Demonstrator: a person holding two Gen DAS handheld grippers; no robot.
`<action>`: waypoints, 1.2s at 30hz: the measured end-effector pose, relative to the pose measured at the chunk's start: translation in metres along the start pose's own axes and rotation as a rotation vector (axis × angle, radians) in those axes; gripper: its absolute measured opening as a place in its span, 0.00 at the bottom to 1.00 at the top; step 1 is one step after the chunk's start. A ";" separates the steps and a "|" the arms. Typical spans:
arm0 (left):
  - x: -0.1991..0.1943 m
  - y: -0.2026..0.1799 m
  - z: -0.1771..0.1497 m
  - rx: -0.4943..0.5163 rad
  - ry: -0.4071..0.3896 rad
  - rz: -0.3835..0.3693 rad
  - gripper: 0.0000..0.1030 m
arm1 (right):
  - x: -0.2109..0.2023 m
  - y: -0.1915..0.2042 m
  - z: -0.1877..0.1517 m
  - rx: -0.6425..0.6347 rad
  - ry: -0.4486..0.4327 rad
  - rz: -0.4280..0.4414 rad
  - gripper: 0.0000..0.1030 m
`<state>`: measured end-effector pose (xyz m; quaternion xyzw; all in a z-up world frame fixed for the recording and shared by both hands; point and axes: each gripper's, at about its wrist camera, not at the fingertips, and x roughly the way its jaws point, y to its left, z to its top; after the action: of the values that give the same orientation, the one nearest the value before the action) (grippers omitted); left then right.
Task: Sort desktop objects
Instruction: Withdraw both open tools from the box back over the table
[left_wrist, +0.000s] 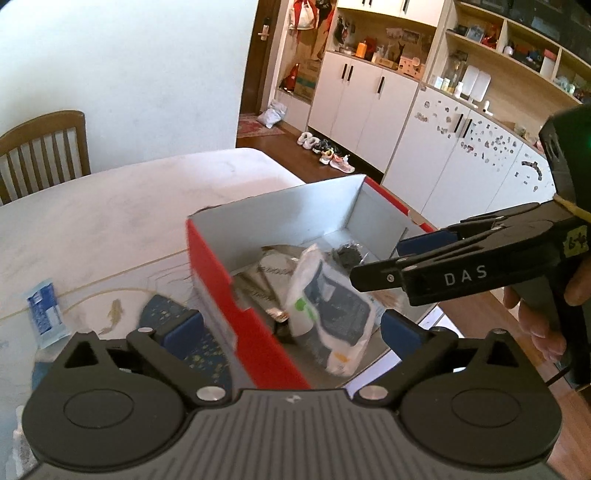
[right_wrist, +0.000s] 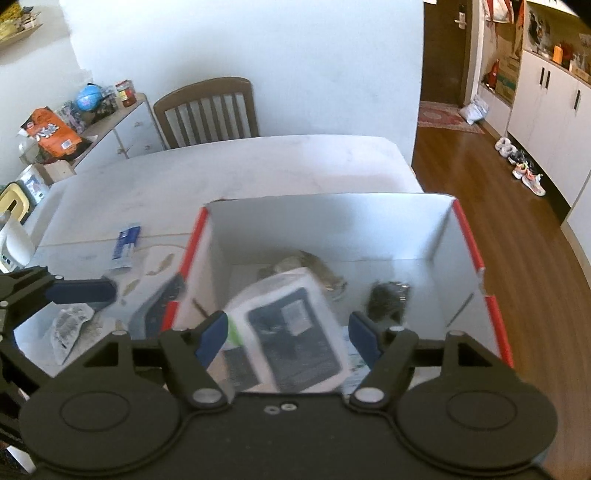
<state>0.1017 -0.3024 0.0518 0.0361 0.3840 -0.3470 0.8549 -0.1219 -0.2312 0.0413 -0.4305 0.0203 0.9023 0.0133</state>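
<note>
A red cardboard box (left_wrist: 214, 273) with a grey inside stands on the table; it also shows in the right wrist view (right_wrist: 469, 236). A white plastic packet with a dark insert (left_wrist: 328, 306) is inside it, blurred, just below my right gripper (right_wrist: 288, 332), whose jaws stand open around it without touching. Dark small items (right_wrist: 388, 299) lie on the box floor. My left gripper (left_wrist: 291, 328) is open, astride the box's near red wall. The right gripper shows from the side in the left wrist view (left_wrist: 388, 258).
A blue-and-white sachet (left_wrist: 42, 310) lies on the white table (left_wrist: 110, 206), left of the box; it also shows in the right wrist view (right_wrist: 125, 245). A crumpled wrapper (right_wrist: 68, 326) and a blue patterned mat (left_wrist: 170, 306) lie nearby. A wooden chair (right_wrist: 207, 110) stands behind the table.
</note>
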 end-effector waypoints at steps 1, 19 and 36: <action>-0.003 0.005 -0.003 -0.002 0.002 -0.002 1.00 | 0.000 0.006 0.000 0.000 0.000 0.001 0.70; -0.072 0.105 -0.048 -0.018 -0.016 0.087 1.00 | 0.033 0.131 0.014 -0.053 0.006 0.029 0.71; -0.102 0.179 -0.081 -0.092 -0.033 0.126 1.00 | 0.079 0.213 0.026 -0.127 0.054 0.075 0.71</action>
<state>0.1139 -0.0829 0.0275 0.0153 0.3823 -0.2752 0.8820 -0.2003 -0.4418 0.0012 -0.4537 -0.0206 0.8896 -0.0487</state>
